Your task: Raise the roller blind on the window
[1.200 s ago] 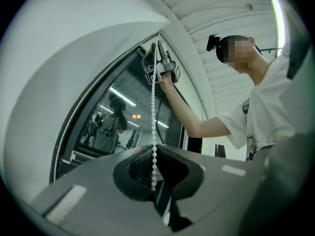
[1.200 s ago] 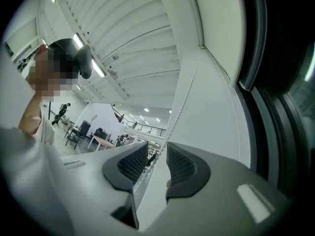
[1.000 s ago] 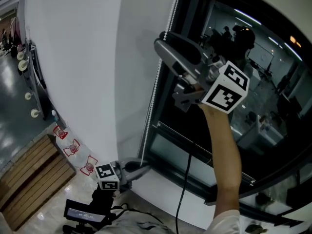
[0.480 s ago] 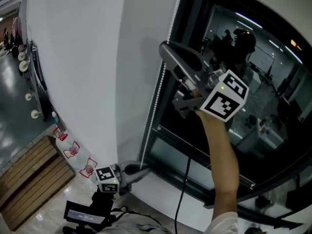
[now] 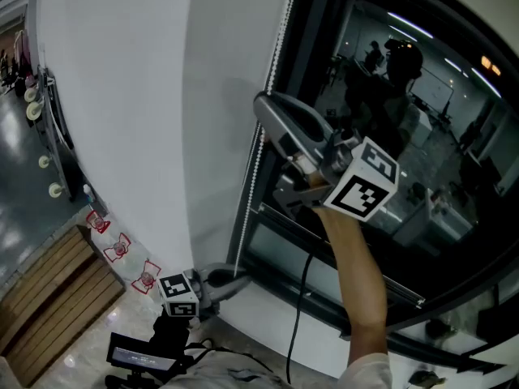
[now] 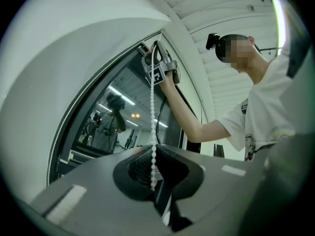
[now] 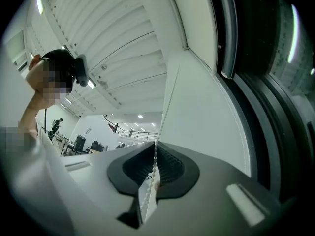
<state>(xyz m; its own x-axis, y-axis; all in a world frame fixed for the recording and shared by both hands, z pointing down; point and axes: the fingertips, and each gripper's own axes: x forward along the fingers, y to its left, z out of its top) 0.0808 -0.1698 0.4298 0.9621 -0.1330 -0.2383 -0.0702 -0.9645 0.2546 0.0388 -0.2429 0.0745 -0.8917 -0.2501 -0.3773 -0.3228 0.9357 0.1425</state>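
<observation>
**Two-point hold on the bead chain**

Locates the chain down the left edge of the window, beside the white wall, from the upper centre of the head view to its lower centre.

Finds the right gripper at mid-frame, raised on an outstretched arm. Notes jaws that have just been closing and now press together on the chain, with beads caught between them.

Finds the left gripper at lower centre, jaws fully together on the same chain further down. Sees a straight, taut run between the two grips in the left gripper view.

Judges the low grip as an anchor, there to keep the loop taut and in line. Judges the high grip as the working hold for a downward draw.

Cannot make out the roller blind itself in any view; presumably above the top of the frame.

Rates the main risk as beads slipping through the jaws under a fast pull.
</observation>
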